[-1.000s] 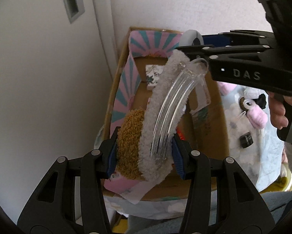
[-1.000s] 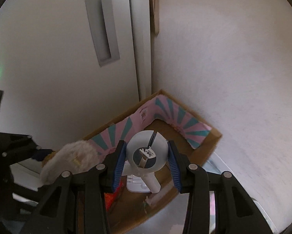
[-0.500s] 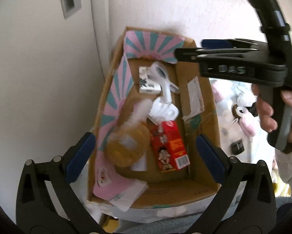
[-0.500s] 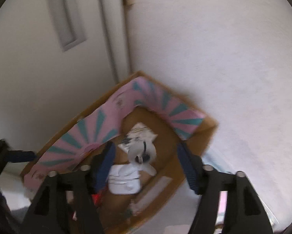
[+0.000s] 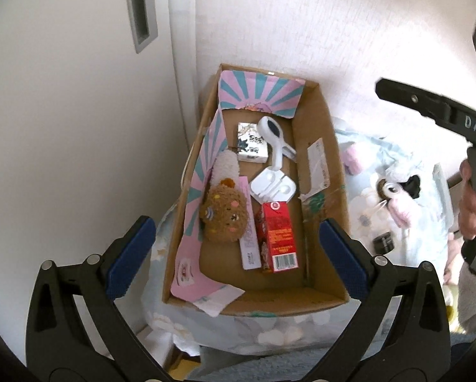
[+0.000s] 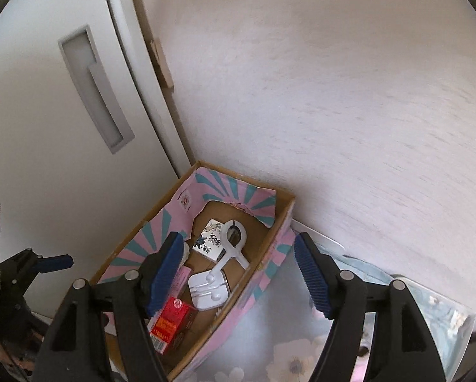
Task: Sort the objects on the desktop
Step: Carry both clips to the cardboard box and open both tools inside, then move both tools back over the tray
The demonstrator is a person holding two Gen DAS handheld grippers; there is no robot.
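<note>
Both tools have just opened and let go: the left tool [image 5: 236,251] gapes empty above the cardboard box [image 5: 328,165], where the plush headband [image 5: 225,207] now lies beside the white mirror [image 6: 234,238] dropped by the half-open, empty right tool [image 6: 239,273]. Soft and light, the plush squashes; its stiff band looks the better hold.

Ahead of your spread left fingers [image 5: 132,254]: open cardboard box [image 5: 320,146] holding brown plush hair clip [image 5: 225,213], red carton [image 5: 277,235] flat, white earphone case [image 5: 273,186], white clip [image 5: 276,141].

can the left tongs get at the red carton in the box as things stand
Probably yes: the left tongs hang wide open and empty above the cardboard box, and the red carton lies uncovered on its floor, though a pink packet flanks it.
</note>
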